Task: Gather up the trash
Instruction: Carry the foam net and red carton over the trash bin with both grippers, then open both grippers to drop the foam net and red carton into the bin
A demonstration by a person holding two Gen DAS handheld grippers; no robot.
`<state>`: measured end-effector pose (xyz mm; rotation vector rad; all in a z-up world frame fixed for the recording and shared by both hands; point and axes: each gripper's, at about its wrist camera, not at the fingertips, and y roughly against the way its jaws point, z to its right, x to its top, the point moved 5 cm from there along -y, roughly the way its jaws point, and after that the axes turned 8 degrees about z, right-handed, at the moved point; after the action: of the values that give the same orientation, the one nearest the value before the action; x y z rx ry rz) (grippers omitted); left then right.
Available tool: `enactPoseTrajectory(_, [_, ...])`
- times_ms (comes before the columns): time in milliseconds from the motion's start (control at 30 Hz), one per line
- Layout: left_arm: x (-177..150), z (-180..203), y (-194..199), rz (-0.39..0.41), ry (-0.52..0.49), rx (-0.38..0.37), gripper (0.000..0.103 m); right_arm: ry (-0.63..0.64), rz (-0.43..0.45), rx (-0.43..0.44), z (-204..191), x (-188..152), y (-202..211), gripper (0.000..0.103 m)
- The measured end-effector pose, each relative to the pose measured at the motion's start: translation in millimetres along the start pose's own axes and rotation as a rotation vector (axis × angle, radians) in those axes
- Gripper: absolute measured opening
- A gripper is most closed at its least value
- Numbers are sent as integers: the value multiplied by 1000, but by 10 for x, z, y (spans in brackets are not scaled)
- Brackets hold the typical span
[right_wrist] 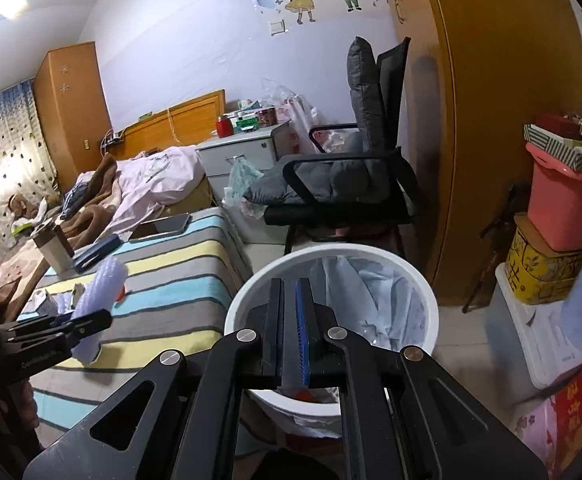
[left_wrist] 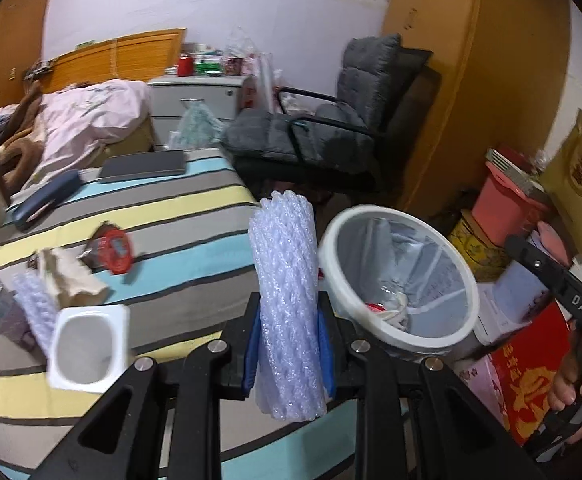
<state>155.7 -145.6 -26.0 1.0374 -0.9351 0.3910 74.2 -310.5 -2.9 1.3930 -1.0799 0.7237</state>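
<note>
Right now the left claw [left_wrist: 289, 344] is clamped tight on a white foam net sleeve [left_wrist: 287, 304], which stands up tall between its two blue pads. That sleeve sits over the edge of the striped desk [left_wrist: 179, 216], just beside the white trash bin [left_wrist: 401, 280]. The bin has a thin bag lining it, and some bits of rubbish lie at the bottom. The right claw [right_wrist: 290, 320] hangs over the bin's mouth with its two sides pressed together and nothing between them. More trash lies on the desk: a white plastic cup [left_wrist: 89, 346] near the left claw, a torn brown paper scrap [left_wrist: 73, 278], another foam sleeve [left_wrist: 35, 310] and a red wrapper [left_wrist: 111, 250]. A grey padded chair [right_wrist: 355, 176] stands behind the bin.
</note>
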Motion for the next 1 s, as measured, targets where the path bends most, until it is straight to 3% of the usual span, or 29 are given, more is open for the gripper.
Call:
enactPoseTrajectory(233, [83,436,-268,-35,-52,-74,26,-5,-32,-10,102,-78,-74,8])
enactPoseTrajectory(500, [146,941,-659,-67,-128,-119,28,-6,-40,-84,355,-57,-89,8])
enactPoseTrajectory(567, [150,1007,-730,-75,-133,-126,35,-14,-36,-96,426,-41,-76,8])
enactPoseTrajectory(633, [156,1044,-803,-83,-134,-114,58,-17,-38,-111,477,-42,-81,8])
enactPoseTrajectory(767, [147,1082,-923,-101,-131,-124,60,-31,-51,-127,551,-59,-118,8])
enactPoseTrajectory(833, [148,1093,-952,-108,-136,-124,66,-34,-59,-132,575,-69,-132,8])
enactPoseTrajectory(1000, [211,1045,-860,-77,-121,-129,70,-28,-61,-142,553,-41,-154,9])
